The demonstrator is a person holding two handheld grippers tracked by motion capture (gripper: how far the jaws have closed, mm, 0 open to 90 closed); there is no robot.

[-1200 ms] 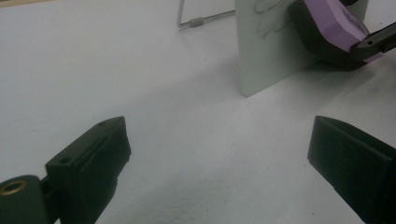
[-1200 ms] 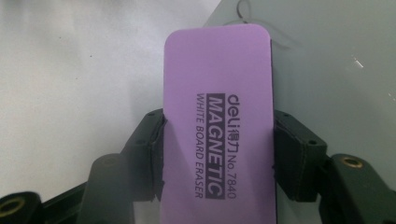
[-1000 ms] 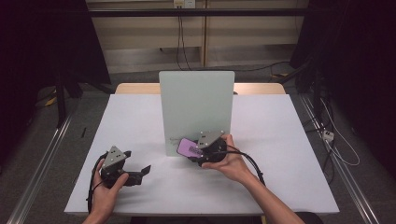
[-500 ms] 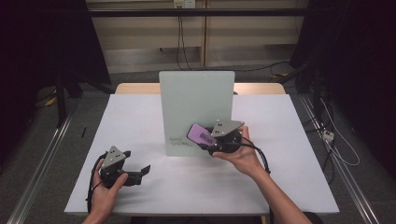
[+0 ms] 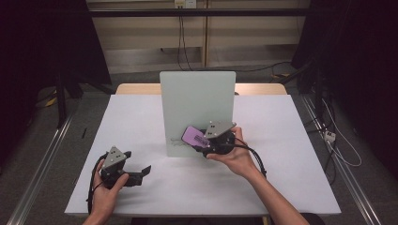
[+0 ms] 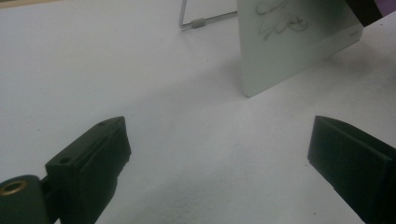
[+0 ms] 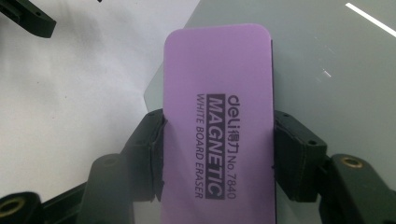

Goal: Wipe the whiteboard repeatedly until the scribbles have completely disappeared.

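Observation:
A small whiteboard [image 5: 197, 103] stands upright mid-table, with a dark scribble [image 5: 176, 142] low on its left. My right gripper [image 5: 202, 144] is shut on a purple magnetic whiteboard eraser [image 5: 193, 137] and holds it at the board's lower face, just right of the scribble. In the right gripper view the eraser [image 7: 219, 116] sits clamped by its long edges between the jaws, with the board [image 7: 327, 70] behind it. My left gripper [image 5: 143, 174] rests open on the table at front left with nothing between its jaws. The left gripper view looks toward the board [image 6: 299, 51] and the scribble [image 6: 280, 21].
The white table [image 5: 291, 140] has bare surface on both sides of the board. A wire stand [image 6: 201, 21] props the board from behind. Dark floor, rails and cables surround the table.
My right gripper has lifted the eraser a little, up and to the right along the board's lower face. The left gripper has stayed put.

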